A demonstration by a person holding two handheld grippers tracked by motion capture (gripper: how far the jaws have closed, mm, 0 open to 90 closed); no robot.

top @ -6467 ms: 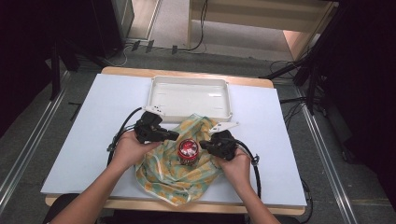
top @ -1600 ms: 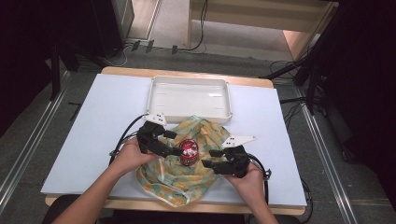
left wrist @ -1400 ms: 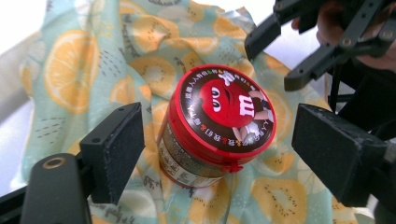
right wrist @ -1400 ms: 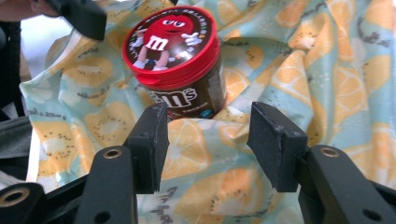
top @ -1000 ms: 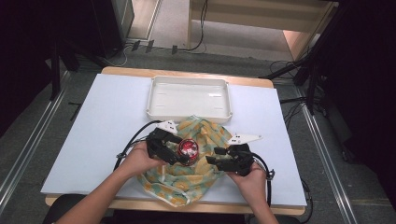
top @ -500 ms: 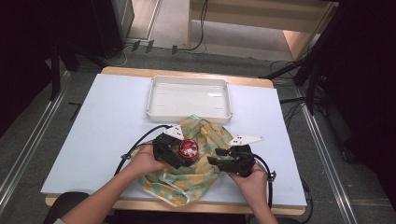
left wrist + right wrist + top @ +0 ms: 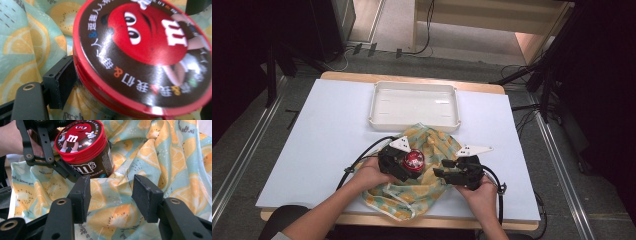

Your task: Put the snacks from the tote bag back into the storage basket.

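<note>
Currently the left gripper (image 7: 404,165) is clamped around the brown cylindrical candy jar with a red printed lid (image 7: 413,160), which stands on the crumpled yellow-and-mint citrus-print cloth (image 7: 437,150) near the table's front edge. The right gripper (image 7: 110,195) is spread apart over a fold of the cloth, gripping nothing. Judged status: jar secured but not yet lifted clear. The white rectangular plastic tray (image 7: 414,102) behind the cloth holds nothing, so any transfer remains outstanding.
</note>
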